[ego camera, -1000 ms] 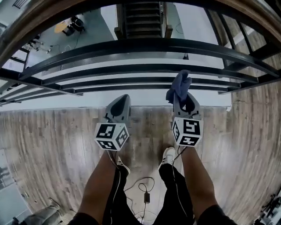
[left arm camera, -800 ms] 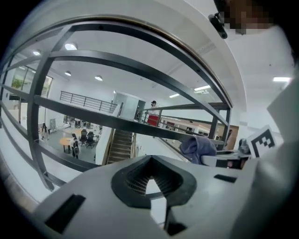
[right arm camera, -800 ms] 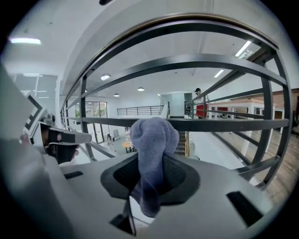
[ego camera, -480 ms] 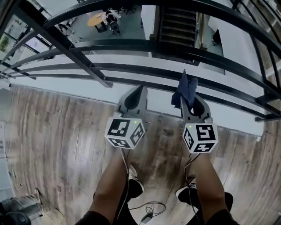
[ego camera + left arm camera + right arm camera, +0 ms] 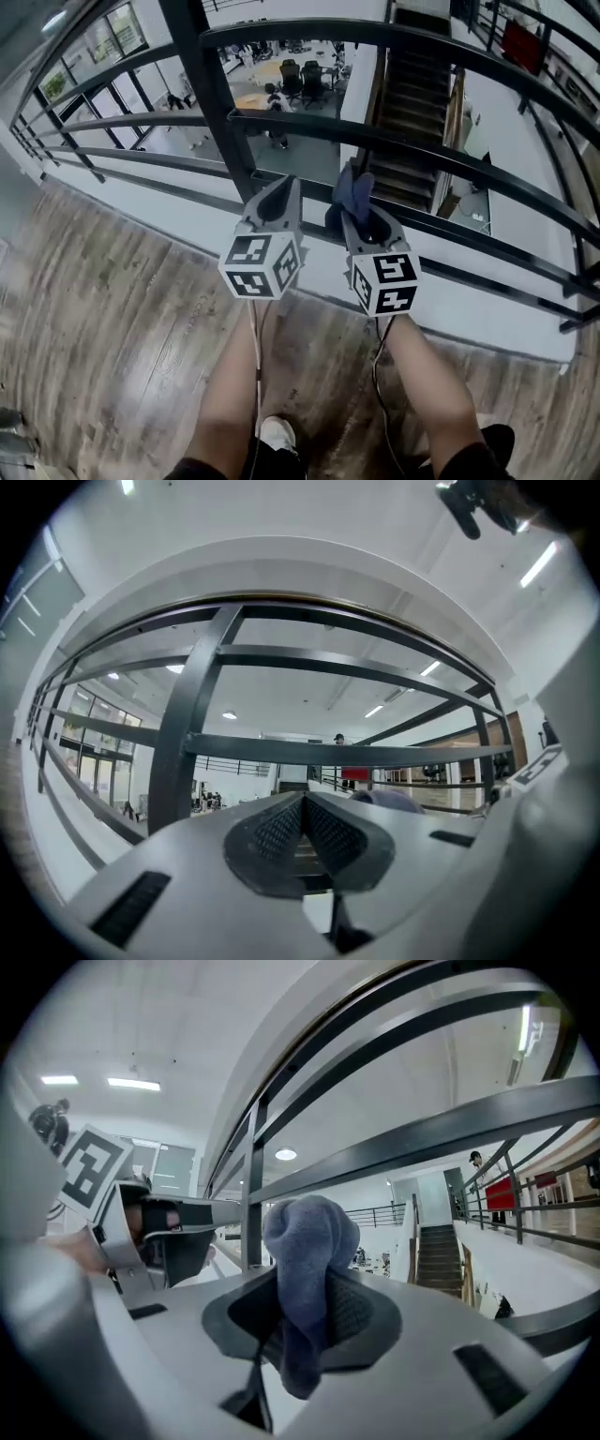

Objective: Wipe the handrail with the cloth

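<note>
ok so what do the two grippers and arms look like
The left gripper and right gripper match: pale grey shells, dark textured pads, a white cube with black square markers, a thin cable. Forearms bare, no sleeves.

Cloth [image 5: 310, 1260]: its lower end disappears between the pinching jaws of the right gripper [image 5: 359, 214]; from the left gripper view I get only a rounded sliver behind that gripper's own body.
Railing post [image 5: 212, 103]: top cut off by the head view's upper edge.
Staircase [image 5: 410, 112]: crossed by the rail bars [image 5: 422, 155] (steps largely screened).
Furniture below [image 5: 292, 77]: too small for me to tell apart.
Distant person [image 5: 475, 1159]: a speck, no detail.
Shoe [image 5: 277, 435]: toe only, the rest hidden under the leg.
</note>
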`<state>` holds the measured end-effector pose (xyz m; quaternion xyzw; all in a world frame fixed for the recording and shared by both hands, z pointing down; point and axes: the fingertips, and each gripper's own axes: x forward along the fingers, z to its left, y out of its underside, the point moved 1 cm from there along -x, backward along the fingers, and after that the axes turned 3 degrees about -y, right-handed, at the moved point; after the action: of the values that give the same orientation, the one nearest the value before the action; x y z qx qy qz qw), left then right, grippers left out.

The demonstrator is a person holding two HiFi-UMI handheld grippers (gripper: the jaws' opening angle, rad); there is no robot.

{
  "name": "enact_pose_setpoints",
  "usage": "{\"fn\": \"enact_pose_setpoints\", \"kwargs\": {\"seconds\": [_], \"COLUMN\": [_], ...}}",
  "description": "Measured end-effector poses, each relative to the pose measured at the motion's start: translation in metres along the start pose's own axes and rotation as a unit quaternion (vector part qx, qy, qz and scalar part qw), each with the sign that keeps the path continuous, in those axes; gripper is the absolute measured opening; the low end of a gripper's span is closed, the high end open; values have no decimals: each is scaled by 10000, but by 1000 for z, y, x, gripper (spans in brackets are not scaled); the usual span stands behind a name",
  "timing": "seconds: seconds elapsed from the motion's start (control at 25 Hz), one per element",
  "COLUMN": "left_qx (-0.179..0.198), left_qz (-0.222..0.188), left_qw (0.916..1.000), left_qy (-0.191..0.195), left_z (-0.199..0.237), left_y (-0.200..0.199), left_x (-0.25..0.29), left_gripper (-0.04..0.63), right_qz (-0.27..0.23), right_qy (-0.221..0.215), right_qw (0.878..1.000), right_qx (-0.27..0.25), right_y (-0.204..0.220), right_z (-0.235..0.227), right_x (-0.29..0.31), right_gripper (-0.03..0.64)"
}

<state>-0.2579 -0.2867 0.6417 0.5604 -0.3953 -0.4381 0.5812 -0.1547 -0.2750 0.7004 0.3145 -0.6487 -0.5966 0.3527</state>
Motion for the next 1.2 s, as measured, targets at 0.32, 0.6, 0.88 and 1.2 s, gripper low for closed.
{"fn": "enact_pose_setpoints", "kwargs": {"seconds": [0.32, 0.6, 0.88, 1.2], "left_qx": [-82, 408, 15, 134], "left_qz": [2, 638, 453, 508], "left_qw": [9997, 9943, 9946, 9945], "left_qy": [-222, -746, -938, -908], "left_z": [99, 157, 212, 208], "left_y": [27, 63, 66, 76], "left_x": [-21, -30, -39, -28], "left_gripper": [-2, -2, -2, -2], "right_qz": [211, 909, 1469, 1519], "right_qy": [-205, -200, 184, -176], "right_qw": [9994, 9955, 9873, 9861], "right_qx": [-190, -177, -577, -643], "right_y": [-4, 5, 36, 37], "right_z": [71, 112, 131, 136], "right_x": [96, 176, 228, 235], "right_gripper": [104, 104, 104, 104]}}
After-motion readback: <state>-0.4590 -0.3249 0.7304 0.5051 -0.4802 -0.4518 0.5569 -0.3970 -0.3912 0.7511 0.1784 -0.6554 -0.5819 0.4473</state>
